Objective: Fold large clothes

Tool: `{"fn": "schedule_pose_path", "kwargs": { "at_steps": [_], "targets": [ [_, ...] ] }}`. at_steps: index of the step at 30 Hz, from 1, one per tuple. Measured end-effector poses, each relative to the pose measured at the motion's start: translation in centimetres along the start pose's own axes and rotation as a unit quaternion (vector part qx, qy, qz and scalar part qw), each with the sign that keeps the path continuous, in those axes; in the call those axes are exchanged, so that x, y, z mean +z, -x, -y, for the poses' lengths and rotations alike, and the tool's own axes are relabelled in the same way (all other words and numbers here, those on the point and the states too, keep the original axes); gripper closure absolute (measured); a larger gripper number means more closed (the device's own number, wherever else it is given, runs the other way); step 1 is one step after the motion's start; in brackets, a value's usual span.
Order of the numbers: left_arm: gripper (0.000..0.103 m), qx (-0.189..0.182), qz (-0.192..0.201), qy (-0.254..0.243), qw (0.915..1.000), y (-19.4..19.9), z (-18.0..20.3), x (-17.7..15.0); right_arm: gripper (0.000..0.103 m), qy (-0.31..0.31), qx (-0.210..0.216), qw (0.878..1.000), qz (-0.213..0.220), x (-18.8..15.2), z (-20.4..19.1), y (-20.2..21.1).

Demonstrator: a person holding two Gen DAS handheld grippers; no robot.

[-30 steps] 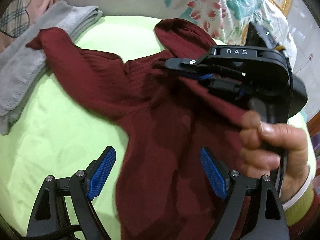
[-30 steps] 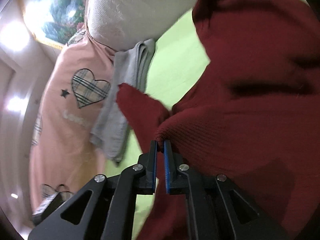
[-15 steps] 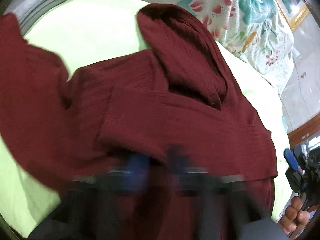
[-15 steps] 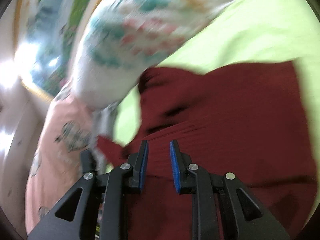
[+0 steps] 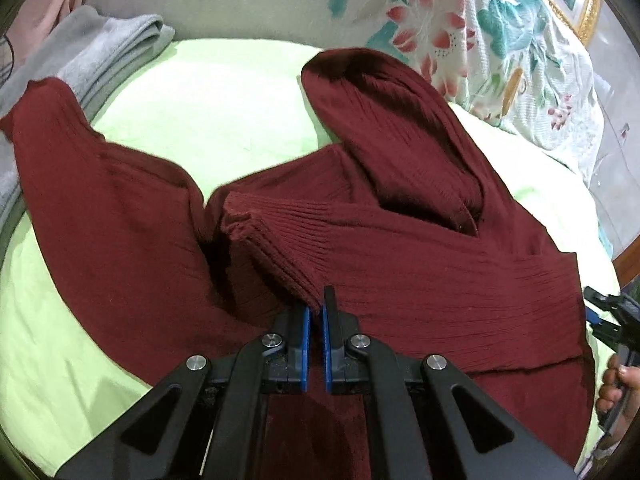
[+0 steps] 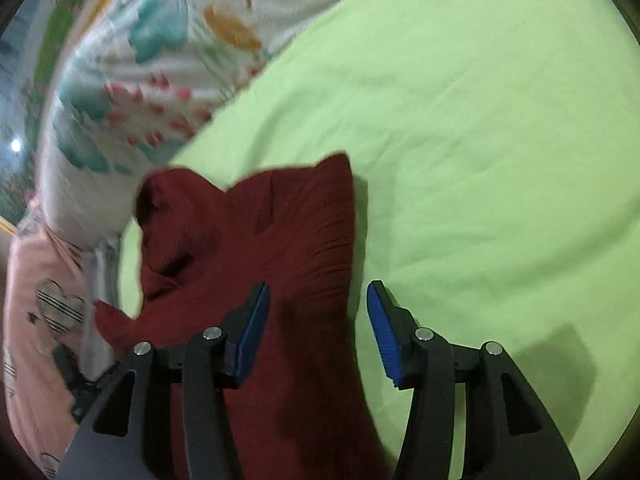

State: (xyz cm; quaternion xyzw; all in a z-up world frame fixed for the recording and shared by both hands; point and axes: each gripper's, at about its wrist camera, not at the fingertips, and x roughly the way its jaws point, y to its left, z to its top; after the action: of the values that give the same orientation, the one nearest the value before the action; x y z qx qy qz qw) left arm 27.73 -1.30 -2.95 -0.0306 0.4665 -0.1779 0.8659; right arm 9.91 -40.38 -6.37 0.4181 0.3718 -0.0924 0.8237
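My left gripper (image 5: pixel 316 316) now pinches the maroon sweater (image 5: pixel 400 264) fold; my right gripper (image 6: pixel 316 332) lets go, its jaws just opening.

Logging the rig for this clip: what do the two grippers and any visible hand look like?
Both grippers, left and right, are black, with angular fingers pierced by triangular cutouts, silver pivot screws and ribbed blue pads. No cable or marking shows. In the left view only the fingers of a bare hand show; no sleeve is visible.

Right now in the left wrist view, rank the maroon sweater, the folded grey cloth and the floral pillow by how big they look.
1. maroon sweater
2. floral pillow
3. folded grey cloth
The pillow and cloth are cut off at the frame's edge, so their order is unsure.
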Motion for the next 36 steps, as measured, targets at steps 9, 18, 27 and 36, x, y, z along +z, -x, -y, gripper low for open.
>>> {"fn": "schedule_pose_path", "kwargs": {
  "at_steps": [9,18,27,36],
  "targets": [
    [0.099,-0.039,-0.009,-0.032,0.9987,1.0,2.9,-1.3,0.097,0.044,-0.032,0.999,0.008,1.9,0.9,1.1],
    [0.093,-0.038,-0.023,-0.016,0.9989,0.0,1.3,-1.8,0.085,0.118,-0.048,0.99,0.054,-2.3,-3.7,4.4],
    [0.083,-0.013,0.01,0.026,0.9995,4.9,-4.2,-1.9,0.082,0.063,-0.014,0.998,0.007,-4.6,-1.8,3.0],
    [0.053,0.053,0.079,0.142,0.9853,8.7,-16.6,4.2,0.069,0.121,0.057,0.991,-0.007,-7.7,-7.1,4.3]
  ]
}}
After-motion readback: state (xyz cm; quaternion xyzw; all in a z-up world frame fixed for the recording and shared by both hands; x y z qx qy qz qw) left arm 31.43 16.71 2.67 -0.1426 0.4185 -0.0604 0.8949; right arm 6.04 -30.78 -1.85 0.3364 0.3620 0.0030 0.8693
